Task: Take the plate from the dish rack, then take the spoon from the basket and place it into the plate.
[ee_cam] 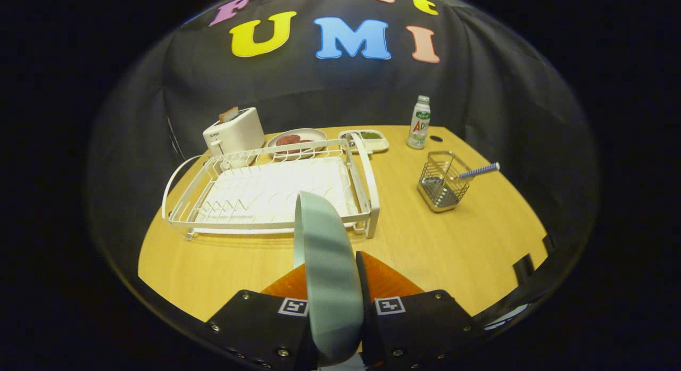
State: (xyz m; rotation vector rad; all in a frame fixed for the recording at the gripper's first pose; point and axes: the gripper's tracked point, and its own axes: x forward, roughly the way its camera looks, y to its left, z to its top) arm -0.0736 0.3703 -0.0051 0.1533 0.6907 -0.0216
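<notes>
Plate (pixel 324 264): pale grey-green, smooth, seen edge-on, standing upright between the fingers. Gripper (pixel 332 286) pinches it, one finger pressed to each face; the rim rises ahead of the fingertips and overlaps the near rail of the dish rack (pixel 367 190). Dish rack: white wire, no dishes in it, lying on the wooden table (pixel 452 243) just beyond the plate. Basket (pixel 441 182): metal mesh, right of the rack and well apart from the fingers. Spoon (pixel 479 171): striped handle leaning out over the basket's right rim
</notes>
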